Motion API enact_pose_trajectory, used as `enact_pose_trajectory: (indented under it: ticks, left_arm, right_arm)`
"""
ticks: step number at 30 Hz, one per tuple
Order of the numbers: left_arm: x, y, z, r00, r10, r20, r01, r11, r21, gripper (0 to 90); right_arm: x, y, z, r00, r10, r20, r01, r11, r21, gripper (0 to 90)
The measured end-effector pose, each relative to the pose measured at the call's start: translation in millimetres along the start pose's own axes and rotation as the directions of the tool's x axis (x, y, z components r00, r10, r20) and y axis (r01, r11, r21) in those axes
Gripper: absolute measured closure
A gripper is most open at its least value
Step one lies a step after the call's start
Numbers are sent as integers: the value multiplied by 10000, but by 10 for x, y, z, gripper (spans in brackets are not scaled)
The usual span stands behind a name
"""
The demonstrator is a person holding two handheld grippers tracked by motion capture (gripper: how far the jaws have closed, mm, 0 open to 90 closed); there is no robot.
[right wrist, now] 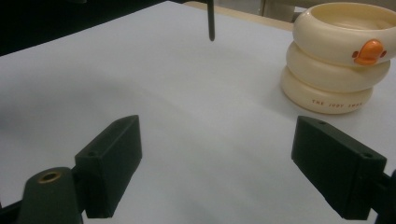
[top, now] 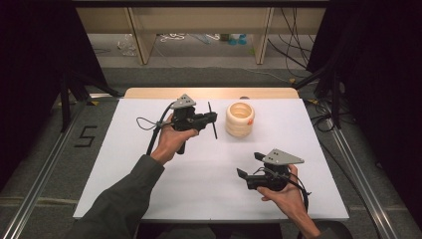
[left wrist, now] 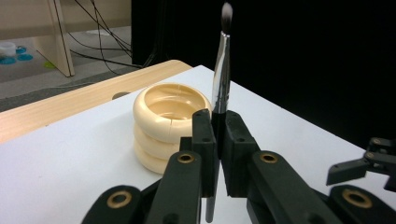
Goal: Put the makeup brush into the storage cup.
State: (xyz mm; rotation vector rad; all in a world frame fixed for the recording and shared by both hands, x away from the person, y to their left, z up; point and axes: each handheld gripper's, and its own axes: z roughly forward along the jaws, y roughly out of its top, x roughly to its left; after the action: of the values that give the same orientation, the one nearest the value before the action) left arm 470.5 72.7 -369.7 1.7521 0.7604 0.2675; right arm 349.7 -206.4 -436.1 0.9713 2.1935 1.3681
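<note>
right gripper (top: pixel 247 166) sat nearest, low on white table (top: pixel 149 199), jaws spread wide, nothing between them, bare tabletop ahead. left gripper (top: pixel 215 118) was farther up table, jaws clamped tight on makeup brush (left wrist: pixel 220 79), held upright at handle, dark bristle tip on top, handle end hanging clear above table. cream ringed cup (top: pixel 240 119) with orange duck bill stood just beside brush, apart from it, toward table's far edge. wooden shelf legs (top: pixel 139 37) and loose cables (top: pixel 293 50) lay beyond on floor.
</note>
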Motion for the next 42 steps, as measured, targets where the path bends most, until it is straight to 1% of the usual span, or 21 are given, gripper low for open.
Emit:
enact_pose_trajectory:
  ticks: [1, 6, 8, 11, 13, 17, 19, 20, 21, 22, 24, 26, 29, 30, 31, 32, 34, 36, 39, 40, 42]
  left_arm:
    - [5, 15, 24, 10000, -66, 32, 66, 10000, 27, 849]
    - [33, 85, 149, 10000, 54, 14, -54, 9999, 140, 849]
    - [35, 106, 195, 10000, 27, -90, -26, 9999, 157, 849]
    - [61, 153, 251, 9997, 127, -212, -122, 9997, 228, 849]
    - [90, 176, 288, 9999, -65, -150, 67, 9999, 118, 849]
    - [114, 211, 342, 9996, -27, -273, 34, 9997, 233, 849]
    - [121, 233, 362, 9996, -63, -291, 69, 9998, 193, 849]
    - [124, 243, 369, 9996, -51, -276, 57, 9997, 221, 849]
    - [119, 251, 380, 9995, -81, -299, 87, 9997, 211, 849]
    - [119, 257, 393, 9995, -84, -294, 90, 9997, 222, 849]
    - [122, 270, 416, 9994, 4, -348, 7, 9996, 292, 849]
    - [122, 288, 444, 9993, 17, -385, -5, 9995, 314, 849]
    - [108, 319, 488, 9993, 69, -355, -59, 9996, 293, 849]
    - [103, 329, 499, 9995, 72, -302, -63, 9996, 278, 849]
    - [96, 340, 509, 9992, 141, -376, -131, 9995, 284, 849]
    - [93, 350, 514, 9991, 186, -393, -172, 9993, 338, 849]
    - [86, 368, 533, 9989, 184, -426, -171, 9993, 325, 849]
    - [81, 384, 553, 9992, 136, -369, -128, 9997, 221, 849]
    - [77, 410, 581, 9988, 227, -436, -220, 9996, 166, 849]
    - [77, 418, 592, 9991, 153, -399, -147, 9998, 144, 849]
    - [83, 429, 613, 9990, 147, -426, -143, 9999, 89, 849]
  right_arm:
    - [-2, -3, -2, 10000, -14, -2, 14, 10000, 4, 171]
    - [-1, -1, -7, 10000, 6, -19, -6, 10000, -8, 172]
    - [-1, -1, -6, 10000, -8, -26, 8, 10000, -1, 173]
    - [-3, -3, -1, 10000, -4, -25, 4, 10000, 14, 175]
    - [0, -2, 0, 10000, -2, -40, 2, 10000, 7, 175]
    - [-3, -4, 4, 10000, 19, -57, -18, 10000, 33, 178]
    - [-7, -12, 25, 10000, -6, -79, 5, 9999, -127, 178]
    - [-8, -11, 22, 10000, -20, -78, 20, 10000, -60, 179]
    - [-5, -6, 8, 10000, -31, -2, 31, 9999, 113, 179]
    - [-4, -6, 6, 10000, -29, 14, 29, 9999, 142, 181]
    - [-3, -7, 19, 9999, -15, -127, 16, 10000, 67, 182]
    - [2, -3, 7, 10000, -16, -22, 16, 9998, 205, 183]
    - [-1, -4, 7, 10000, -14, -17, 14, 9998, 196, 183]
    - [-2, -13, 35, 9999, 10, -122, -11, 9999, -115, 183]
    - [-5, -14, 35, 9999, -9, -119, 8, 9999, -127, 183]
    - [-6, -14, 36, 9999, -1, -115, -1, 9999, -126, 183]
    - [-8, -11, 23, 10000, -15, -83, 15, 10000, 91, 183]
    - [-6, -8, 23, 9999, -24, -119, 25, 9999, 110, 183]
    - [-1, -7, 20, 9999, 37, -142, -35, 9999, 148, 183]
    - [-6, -8, 22, 9999, -46, -105, 47, 9999, 89, 183]
    - [-6, -9, 24, 9999, -34, -106, 35, 9999, 101, 182]
